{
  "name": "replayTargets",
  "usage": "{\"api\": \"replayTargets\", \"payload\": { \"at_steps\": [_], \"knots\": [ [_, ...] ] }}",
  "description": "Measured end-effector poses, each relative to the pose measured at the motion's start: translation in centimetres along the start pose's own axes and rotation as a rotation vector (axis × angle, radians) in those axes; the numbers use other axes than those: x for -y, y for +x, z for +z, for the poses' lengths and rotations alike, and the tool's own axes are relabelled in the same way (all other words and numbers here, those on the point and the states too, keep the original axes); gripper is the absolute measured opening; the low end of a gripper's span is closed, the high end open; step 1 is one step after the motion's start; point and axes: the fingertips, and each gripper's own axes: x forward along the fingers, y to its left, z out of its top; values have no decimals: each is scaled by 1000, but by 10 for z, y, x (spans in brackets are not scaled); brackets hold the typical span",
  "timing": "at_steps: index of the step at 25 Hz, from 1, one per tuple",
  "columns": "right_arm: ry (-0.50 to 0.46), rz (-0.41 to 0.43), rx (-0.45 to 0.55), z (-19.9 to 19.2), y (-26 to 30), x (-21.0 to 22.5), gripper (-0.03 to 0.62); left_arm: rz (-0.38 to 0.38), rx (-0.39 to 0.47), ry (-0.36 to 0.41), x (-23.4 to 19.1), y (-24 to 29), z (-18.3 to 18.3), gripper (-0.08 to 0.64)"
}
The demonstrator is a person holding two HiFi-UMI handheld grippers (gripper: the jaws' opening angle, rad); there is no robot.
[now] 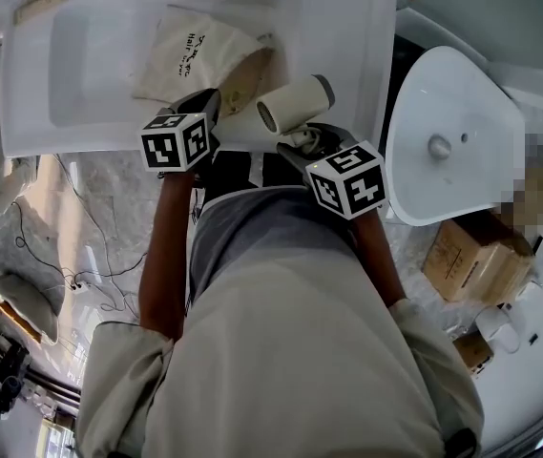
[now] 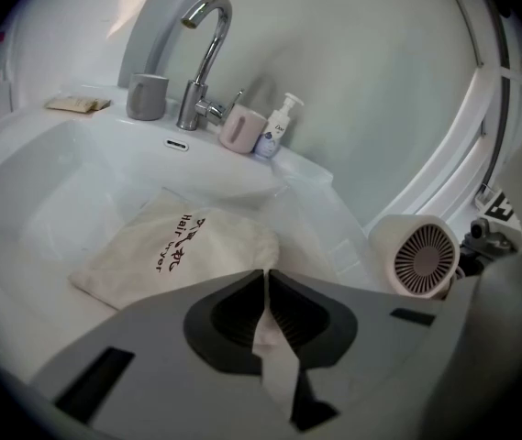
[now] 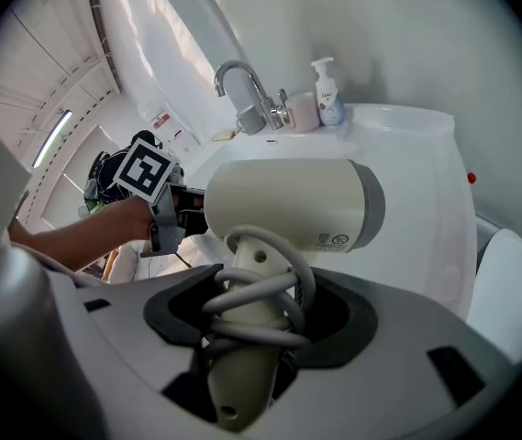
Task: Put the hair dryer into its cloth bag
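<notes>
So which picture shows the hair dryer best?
The right gripper view: the hair dryer fills the middle, its cord-wrapped handle clamped in the right gripper. The head view shows it small from above. The left gripper view catches only its round grille end at the right.

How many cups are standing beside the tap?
2: a grey cup left of the tap, and a pink cup right of it, next to the pump bottle. None seems hidden.
</notes>
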Motion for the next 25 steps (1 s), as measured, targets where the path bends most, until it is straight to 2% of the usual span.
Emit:
{"api": "replayTargets", "payload": {
  "at_steps": [18,25],
  "knots": [
    [-13,39,-69,-13,15,-21,249,-52,66,-31,6,-29,4,25],
    [69,140,-75,-10,27,-35,249,-69,80,-39,6,-36,4,25]
  ]
}}
